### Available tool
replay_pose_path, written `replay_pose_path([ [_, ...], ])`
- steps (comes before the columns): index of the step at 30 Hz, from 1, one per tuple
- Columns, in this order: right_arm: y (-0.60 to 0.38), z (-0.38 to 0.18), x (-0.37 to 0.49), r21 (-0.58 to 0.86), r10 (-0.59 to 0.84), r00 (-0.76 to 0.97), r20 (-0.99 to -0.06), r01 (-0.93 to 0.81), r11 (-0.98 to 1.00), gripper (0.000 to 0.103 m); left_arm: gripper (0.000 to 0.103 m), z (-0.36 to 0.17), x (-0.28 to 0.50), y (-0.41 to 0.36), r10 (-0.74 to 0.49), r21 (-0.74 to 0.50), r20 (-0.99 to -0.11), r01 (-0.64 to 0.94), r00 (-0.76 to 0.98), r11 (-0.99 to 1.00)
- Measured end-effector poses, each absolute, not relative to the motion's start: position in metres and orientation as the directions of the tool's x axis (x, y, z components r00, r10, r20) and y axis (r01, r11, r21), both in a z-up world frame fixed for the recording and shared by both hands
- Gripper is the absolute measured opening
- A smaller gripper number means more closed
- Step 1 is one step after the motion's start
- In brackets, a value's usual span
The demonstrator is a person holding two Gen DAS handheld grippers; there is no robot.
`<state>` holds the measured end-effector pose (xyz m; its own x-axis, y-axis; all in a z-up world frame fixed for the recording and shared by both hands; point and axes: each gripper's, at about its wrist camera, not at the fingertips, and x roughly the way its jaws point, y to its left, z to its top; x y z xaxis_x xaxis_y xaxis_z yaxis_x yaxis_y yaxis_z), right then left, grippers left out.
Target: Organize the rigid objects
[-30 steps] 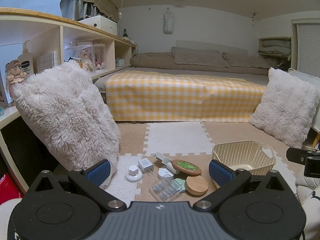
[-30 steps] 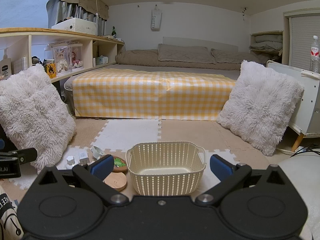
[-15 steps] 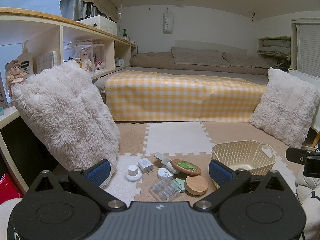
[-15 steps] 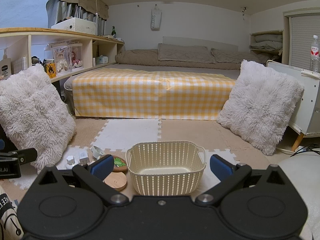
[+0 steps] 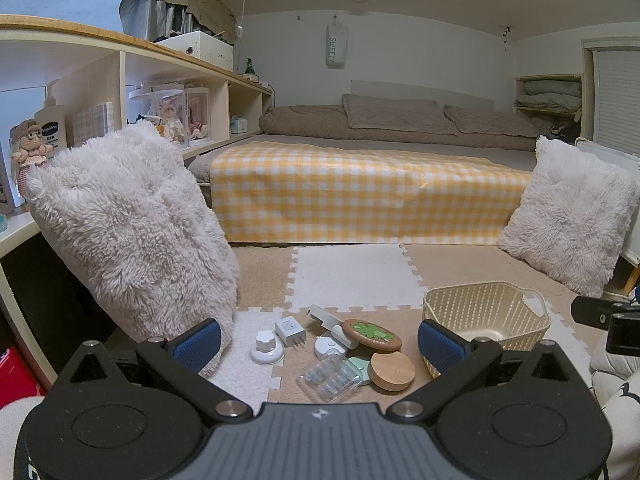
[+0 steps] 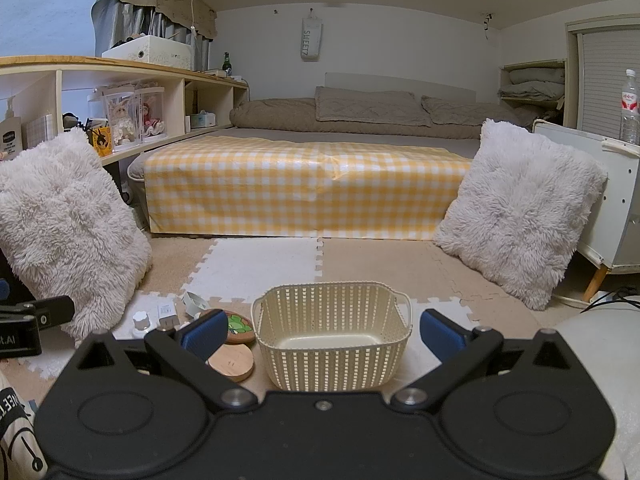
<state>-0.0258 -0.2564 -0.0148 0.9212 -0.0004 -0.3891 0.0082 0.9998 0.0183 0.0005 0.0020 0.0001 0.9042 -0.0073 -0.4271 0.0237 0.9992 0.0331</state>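
A cream plastic basket [image 5: 484, 314] [image 6: 332, 336] stands empty on the foam floor mat. Left of it lies a small pile: a wooden coaster with a green picture [image 5: 372, 334] [image 6: 239, 326], a plain wooden lid [image 5: 391, 371] [image 6: 232, 362], a clear plastic case [image 5: 330, 376], a white charger plug [image 5: 290, 331] [image 6: 166, 314], a white knob on a round base [image 5: 266, 346] [image 6: 141, 322] and other small white pieces. My left gripper [image 5: 318, 342] hangs open above the pile, holding nothing. My right gripper [image 6: 322, 332] is open in front of the basket, also holding nothing.
A fluffy white cushion [image 5: 132, 224] leans against the shelf unit [image 5: 120, 76] on the left. Another cushion [image 6: 516, 208] leans at the right by a white cabinet [image 6: 612, 200]. The bed with a yellow checked cover [image 5: 360, 192] closes off the back.
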Motion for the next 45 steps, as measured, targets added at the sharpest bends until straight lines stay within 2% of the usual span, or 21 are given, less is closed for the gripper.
replay_pose_path([
  [16, -0.261, -0.005, -0.025, 0.051, -0.011, 0.929, -0.369, 0.032, 0.998, 0.103, 0.103, 0.006, -0.005, -0.005, -0.029, -0.020, -0.403, 0.022, 0.915, 1.000],
  [19, -0.269, 0.001, -0.012, 0.083, -0.014, 0.920, -0.393, 0.051, 0.995, 0.103, 0.103, 0.009, -0.002, -0.002, -0.043, -0.037, -0.407, 0.030, 0.912, 0.999],
  [25, -0.284, 0.016, 0.016, 0.067, -0.038, 0.936, -0.350, 0.066, 0.996, 0.103, 0.103, 0.009, 0.000, -0.002, -0.065, -0.032, -0.433, 0.056, 0.899, 0.998],
  [30, -0.302, 0.020, 0.047, 0.072, -0.049, 0.935, -0.352, 0.079, 0.994, 0.103, 0.103, 0.008, 0.004, -0.002, -0.094, -0.051, -0.463, 0.079, 0.881, 0.996],
  [35, -0.325, 0.012, 0.089, 0.092, -0.030, 0.908, -0.417, 0.076, 0.993, 0.103, 0.103, 0.009, 0.019, -0.002, -0.154, -0.085, -0.497, 0.129, 0.854, 0.988],
  [40, -0.344, -0.012, 0.125, 0.106, -0.061, 0.883, -0.466, 0.125, 0.987, 0.103, 0.103, 0.013, 0.038, -0.004, -0.122, -0.050, -0.497, 0.112, 0.859, 0.992],
  [45, -0.360, -0.040, 0.159, 0.126, -0.040, 0.812, -0.582, 0.139, 0.982, 0.103, 0.103, 0.021, 0.068, -0.002, -0.144, -0.062, -0.488, 0.131, 0.861, 0.989],
])
